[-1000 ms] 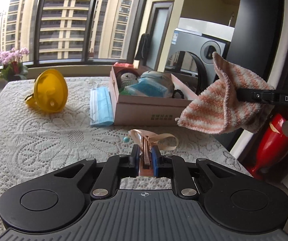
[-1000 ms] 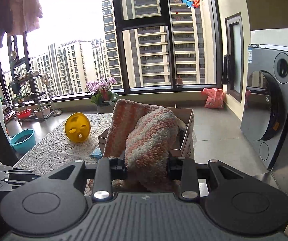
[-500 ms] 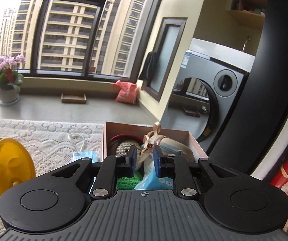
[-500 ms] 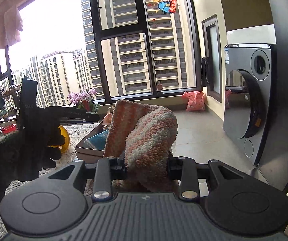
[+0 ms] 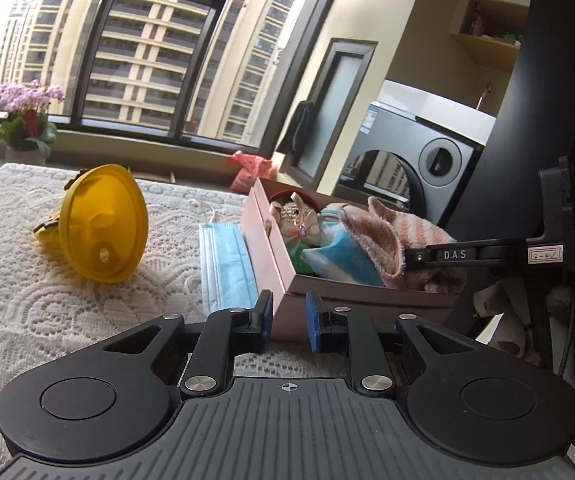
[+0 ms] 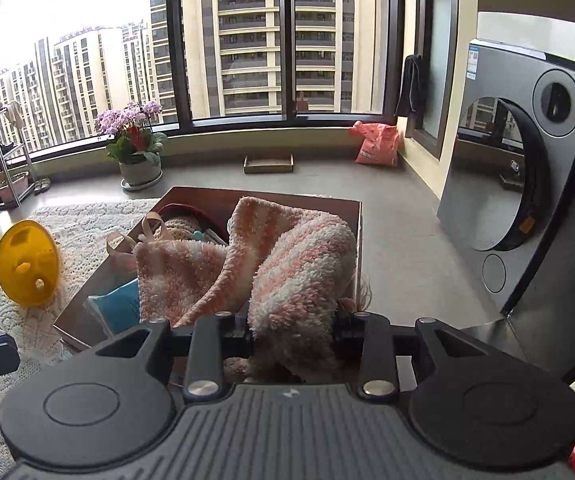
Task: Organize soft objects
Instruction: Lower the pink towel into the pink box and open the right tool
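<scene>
A pink cardboard box (image 5: 271,256) on the lace tablecloth holds several soft items, among them a beige ribbon (image 5: 299,224) and a blue packet (image 5: 347,264). My left gripper (image 5: 289,304) sits low in front of the box's near corner, its blue pads apart with nothing between them. My right gripper (image 6: 293,332) is shut on a pink-and-white striped towel (image 6: 295,264), which droops into the box (image 6: 358,236). In the left wrist view the right gripper's finger (image 5: 455,255) reaches in from the right, pinching the towel (image 5: 383,236) over the box's right end.
A blue face mask (image 5: 227,264) lies flat against the box's left side. A yellow egg-shaped toy (image 5: 103,224) rests further left on the cloth. A washing machine (image 6: 527,168) stands right of the table; a flower pot (image 6: 139,168) is on the floor.
The ribbon left my left gripper and now lies in the box; that gripper drew back and lower. My right gripper carried the towel forward, down into the box.
</scene>
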`<action>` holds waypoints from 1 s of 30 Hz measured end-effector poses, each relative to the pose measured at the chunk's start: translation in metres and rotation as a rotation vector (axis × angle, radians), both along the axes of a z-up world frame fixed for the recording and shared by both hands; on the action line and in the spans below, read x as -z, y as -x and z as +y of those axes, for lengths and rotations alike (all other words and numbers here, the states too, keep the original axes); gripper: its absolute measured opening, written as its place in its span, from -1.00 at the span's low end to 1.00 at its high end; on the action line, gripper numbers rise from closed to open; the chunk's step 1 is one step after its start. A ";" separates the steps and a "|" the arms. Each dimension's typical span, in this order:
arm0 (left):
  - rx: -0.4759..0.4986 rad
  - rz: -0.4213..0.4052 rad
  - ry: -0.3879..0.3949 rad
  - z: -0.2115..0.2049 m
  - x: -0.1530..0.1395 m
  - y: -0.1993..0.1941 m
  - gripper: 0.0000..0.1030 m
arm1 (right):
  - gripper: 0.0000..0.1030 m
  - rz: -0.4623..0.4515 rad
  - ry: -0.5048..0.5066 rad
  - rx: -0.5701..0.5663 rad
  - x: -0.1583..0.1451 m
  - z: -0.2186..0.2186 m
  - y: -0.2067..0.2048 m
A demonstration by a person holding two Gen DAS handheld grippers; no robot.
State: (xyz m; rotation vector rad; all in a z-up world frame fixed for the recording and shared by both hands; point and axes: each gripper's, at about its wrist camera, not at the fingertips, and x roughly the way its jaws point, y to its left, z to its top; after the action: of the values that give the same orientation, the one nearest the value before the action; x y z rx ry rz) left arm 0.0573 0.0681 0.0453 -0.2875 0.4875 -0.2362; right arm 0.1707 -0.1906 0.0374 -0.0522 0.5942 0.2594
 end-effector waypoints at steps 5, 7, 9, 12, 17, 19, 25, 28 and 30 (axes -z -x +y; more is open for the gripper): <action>-0.016 0.031 0.015 0.013 0.013 0.007 -0.62 | -0.38 0.094 -0.047 -0.057 0.031 0.023 -0.015; -0.027 0.037 0.042 0.018 0.017 0.009 -0.62 | -0.38 0.169 -0.145 -0.076 0.032 0.017 -0.027; -0.036 0.044 0.049 0.021 0.020 0.010 -0.62 | -0.35 0.200 -0.186 -0.084 0.033 0.012 -0.033; -0.055 0.056 0.041 0.026 0.022 0.012 -0.62 | -0.05 0.180 -0.097 -0.091 0.031 0.019 -0.025; -0.151 0.039 0.040 0.045 0.018 0.016 -0.62 | 0.26 0.091 0.031 -0.150 -0.001 0.027 0.006; -0.228 0.027 0.040 0.058 0.017 0.017 -0.62 | 0.26 0.034 0.032 -0.151 -0.018 0.030 0.020; -0.352 0.029 0.109 0.089 0.026 0.025 -0.62 | 0.07 0.041 -0.023 -0.273 -0.045 0.077 0.033; -0.338 0.032 0.126 0.096 0.025 0.026 -0.62 | -0.33 0.090 -0.015 -0.339 -0.030 0.115 0.042; -0.319 0.011 0.103 0.098 0.020 0.029 -0.62 | -0.39 0.130 -0.010 -0.361 -0.012 0.139 0.048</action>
State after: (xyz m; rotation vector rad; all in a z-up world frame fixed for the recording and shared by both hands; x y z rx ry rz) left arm 0.0281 0.1661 0.0258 -0.4621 0.4343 0.0512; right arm 0.1225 -0.0519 0.0491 -0.1338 0.7115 0.6192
